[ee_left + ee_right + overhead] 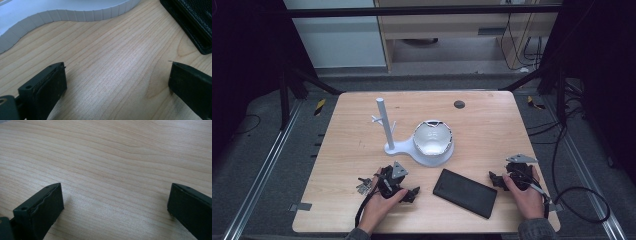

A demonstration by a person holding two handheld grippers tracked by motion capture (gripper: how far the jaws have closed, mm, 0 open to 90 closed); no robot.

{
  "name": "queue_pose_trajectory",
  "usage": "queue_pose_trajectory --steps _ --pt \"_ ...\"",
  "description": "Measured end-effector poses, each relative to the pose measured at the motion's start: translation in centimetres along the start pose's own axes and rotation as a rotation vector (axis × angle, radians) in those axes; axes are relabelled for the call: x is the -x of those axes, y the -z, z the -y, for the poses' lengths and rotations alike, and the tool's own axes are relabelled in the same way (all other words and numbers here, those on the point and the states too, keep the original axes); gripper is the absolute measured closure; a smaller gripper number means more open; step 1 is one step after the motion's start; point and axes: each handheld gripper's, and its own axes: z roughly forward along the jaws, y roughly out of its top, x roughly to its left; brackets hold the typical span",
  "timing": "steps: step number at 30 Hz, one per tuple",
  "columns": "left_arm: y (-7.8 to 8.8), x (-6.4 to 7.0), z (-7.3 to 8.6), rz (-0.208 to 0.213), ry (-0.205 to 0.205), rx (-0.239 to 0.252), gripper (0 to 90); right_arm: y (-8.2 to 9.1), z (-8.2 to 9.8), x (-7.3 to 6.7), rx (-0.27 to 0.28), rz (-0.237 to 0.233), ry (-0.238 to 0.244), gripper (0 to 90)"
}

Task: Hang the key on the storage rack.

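A white stand has an upright post (383, 123) and a round dish (432, 138) with a dark jagged rim on its base. A flat black case (466, 192) lies on the wooden table (492, 125) near the front edge. A bunch of keys (364, 185) rests at the front left. My left gripper (411, 193) lies on the table between the keys and the case, jaws wide open and nothing between them. In the left gripper view, the left gripper (117, 72) faces the stand's base (75, 11) and the case's corner (192, 22). My right gripper (496, 180) rests right of the case. In its own view the right gripper (116, 195) stands open over bare wood.
A small dark round disc (459, 104) sits near the table's far edge. Cables (582, 200) trail on the floor at the right. Metal rails (267, 165) run along the table's left side, and dark frame legs stand behind the table.
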Motion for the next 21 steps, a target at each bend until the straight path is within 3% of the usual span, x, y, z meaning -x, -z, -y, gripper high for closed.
queue_pose_trajectory --steps 4,9,11,15,20,21 --pt "0.4 0.1 -0.2 0.013 -0.021 -0.007 5.9 0.0 0.0 0.0 0.0 0.0 0.0 0.7" --pt "2.2 0.0 -0.7 0.007 -0.062 -0.008 6.4 0.0 0.0 0.0 0.001 -0.001 0.0 0.7" --pt "3.7 -0.4 -1.2 -0.023 -0.099 -0.03 6.9 0.0 0.0 0.0 0.0 -0.001 0.0 0.6" --pt "6.1 -1.2 -1.9 -0.046 -0.123 -0.087 5.9 0.0 0.0 0.0 0.001 0.0 0.0 0.6" --pt "8.5 -3.2 -1.7 -0.093 -0.183 -0.177 4.6 0.0 0.0 0.0 0.0 0.002 -0.002 0.6" --pt "8.5 -3.2 -1.7 -0.093 -0.183 -0.177 4.6 0.0 0.0 0.0 0.0 0.002 -0.003 0.6"
